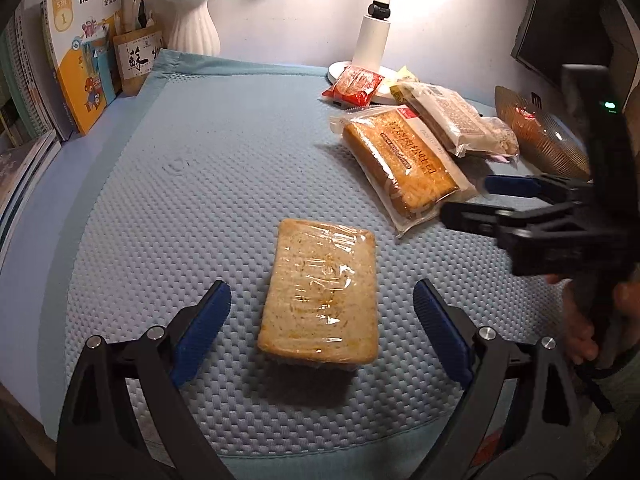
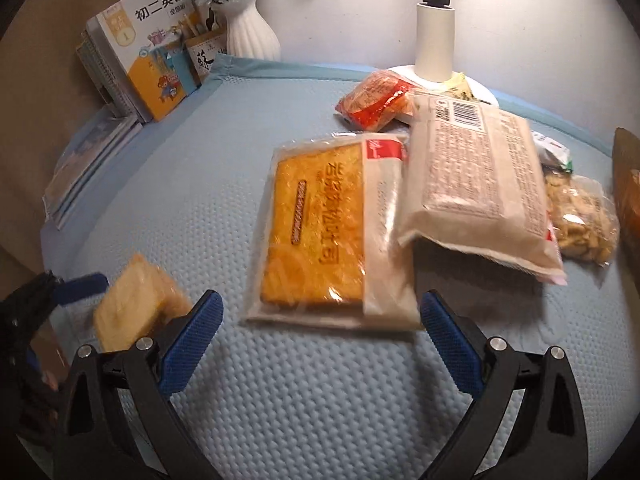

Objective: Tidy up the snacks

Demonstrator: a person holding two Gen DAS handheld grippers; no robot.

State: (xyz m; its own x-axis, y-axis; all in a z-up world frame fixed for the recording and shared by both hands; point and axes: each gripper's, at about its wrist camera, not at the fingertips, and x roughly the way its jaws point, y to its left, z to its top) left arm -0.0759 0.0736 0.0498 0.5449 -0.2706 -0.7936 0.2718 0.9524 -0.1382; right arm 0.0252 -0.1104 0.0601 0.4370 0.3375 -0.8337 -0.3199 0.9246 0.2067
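Note:
A plastic-wrapped bread slice lies flat on the blue mat, between the wide-apart fingers of my open left gripper, which does not touch it. My right gripper is open just short of the near edge of an orange toast package, with nothing between its fingers. A white package leans on that toast package. Behind them are a red packet and a bag of crunchy pieces. In the left wrist view, the right gripper hovers beside the toast package.
A ribbed glass bowl stands at the far right. A white lamp base and a white vase stand at the back. Books and a pen holder line the back left. A hand holds the right gripper.

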